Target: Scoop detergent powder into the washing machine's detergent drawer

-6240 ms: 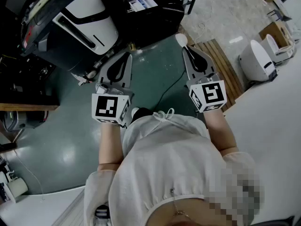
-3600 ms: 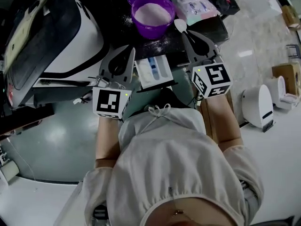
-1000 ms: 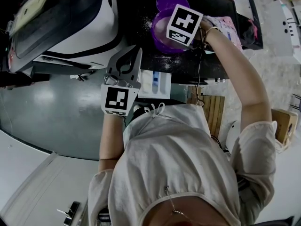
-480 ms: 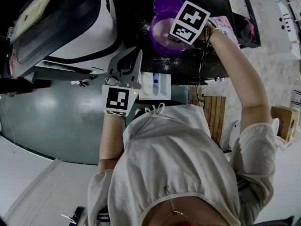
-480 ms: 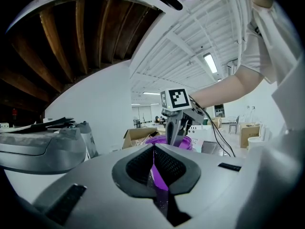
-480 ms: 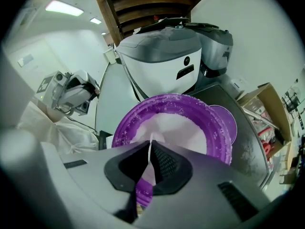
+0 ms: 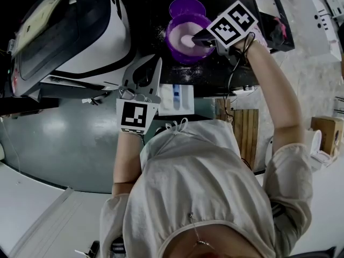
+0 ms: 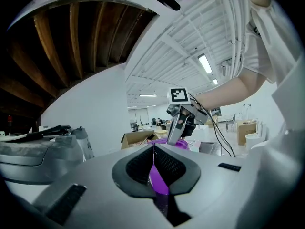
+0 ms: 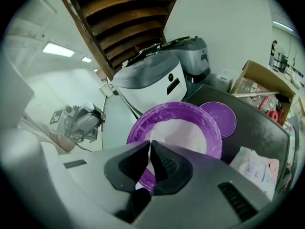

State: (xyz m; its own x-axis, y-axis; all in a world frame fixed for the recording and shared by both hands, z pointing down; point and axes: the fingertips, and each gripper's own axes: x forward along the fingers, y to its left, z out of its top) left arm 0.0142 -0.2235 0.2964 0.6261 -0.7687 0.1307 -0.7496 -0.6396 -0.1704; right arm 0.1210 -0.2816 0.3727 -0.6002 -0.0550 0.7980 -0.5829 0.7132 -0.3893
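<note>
Now the head view shows the right gripper (image 7: 200, 38) lower and flatter than a second ago: its marker cube has swung to the right and its tips lie over the purple bowl (image 7: 173, 46). I take that as the dip of the scoop, with nothing carried to the drawer yet. The bowl stands on a dark top (image 7: 215, 71), towards its left edge, well filled with white powder (image 7: 181, 32). Its purple lid (image 7: 187, 7) lies just behind, at the far edge. The detergent drawer (image 7: 177, 97) juts out open below the near edge. Its compartments look white and blue, but I cannot tell whether powder lies in them. The left gripper (image 7: 155, 66) hangs just left of the drawer.

From the left gripper view, its jaws stand almost together with nothing between them; only the bowl's purple shows through the slit.

From the right gripper view, the jaws are clamped on a thin white spoon handle (image 9: 149, 157). It points down into the powder, and the spoon's head is lost against the white.
</note>
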